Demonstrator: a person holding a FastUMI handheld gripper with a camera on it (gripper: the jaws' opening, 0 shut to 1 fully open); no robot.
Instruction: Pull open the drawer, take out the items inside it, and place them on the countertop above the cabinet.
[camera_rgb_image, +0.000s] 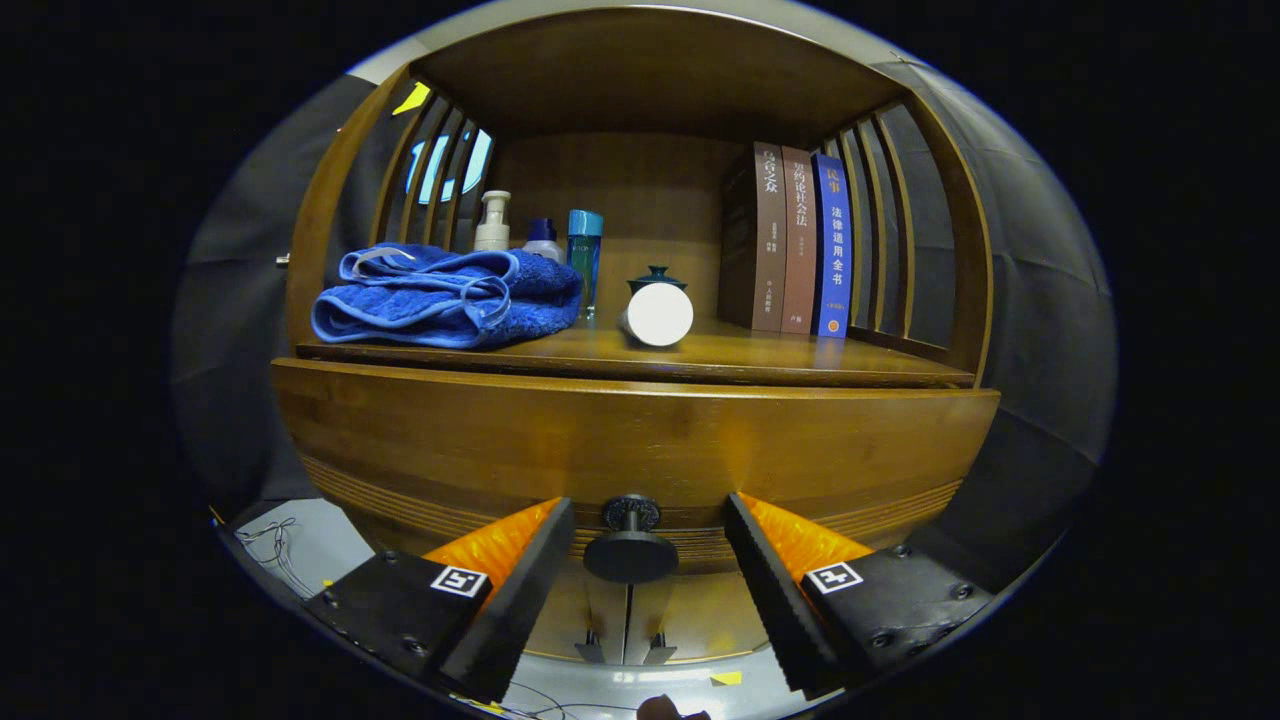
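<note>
Tool (631, 560) of mine spread wide, fingers either side of the drawer knob (631, 548) without touching, folded blue towel (447, 297) on table (720, 360) above

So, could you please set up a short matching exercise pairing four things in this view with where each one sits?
Things:
1. drawer knob
2. blue towel
3. books
4. white cylinder

Places:
A. upright at the countertop's right end
B. folded at the countertop's left end
C. between the open gripper's fingers, untouched
D. lying on its side mid-countertop, before a dark lidded pot

Pairs: 1-C, 2-B, 3-A, 4-D
</note>
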